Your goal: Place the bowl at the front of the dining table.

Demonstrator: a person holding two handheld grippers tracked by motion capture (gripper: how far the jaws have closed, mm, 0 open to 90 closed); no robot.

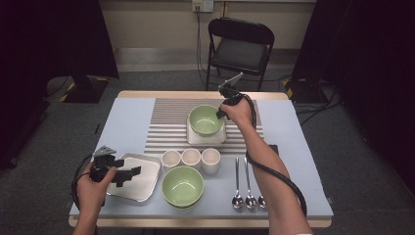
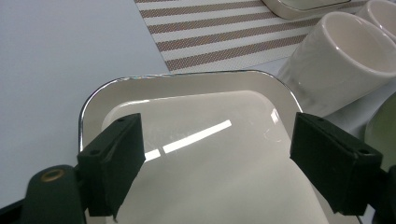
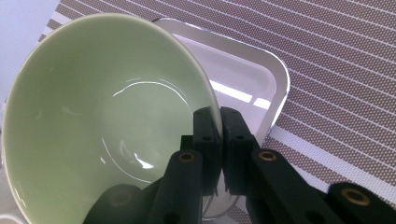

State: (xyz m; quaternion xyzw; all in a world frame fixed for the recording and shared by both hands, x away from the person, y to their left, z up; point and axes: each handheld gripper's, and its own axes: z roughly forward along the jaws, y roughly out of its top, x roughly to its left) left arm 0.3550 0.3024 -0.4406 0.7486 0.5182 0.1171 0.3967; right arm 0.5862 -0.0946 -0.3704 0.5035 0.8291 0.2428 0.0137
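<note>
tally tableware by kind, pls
Green bowls: 2 (far bowl, near bowl)
Square plates: 2 (far plate, near plate)
Cups: 3 (left cup, middle cup, right cup)
Spoons: 3 (left spoon, middle spoon, right spoon)
Total: 10

Left forearm enters at the bottom left of the high view; left hand (image 1: 91, 188) grips the left hand-held gripper (image 1: 128, 175) low and roughly level, pointing toward the right. Its jaws stand wide apart with nothing pressed between them.

Right arm reaches far forward, forearm stretched, wrist bent; right hand (image 1: 238, 111) holds the right hand-held gripper (image 3: 219, 122) tilted down toward the left. Its jaws are nearly together, pinching a thin green rim. Cable trails back along the right forearm
</note>
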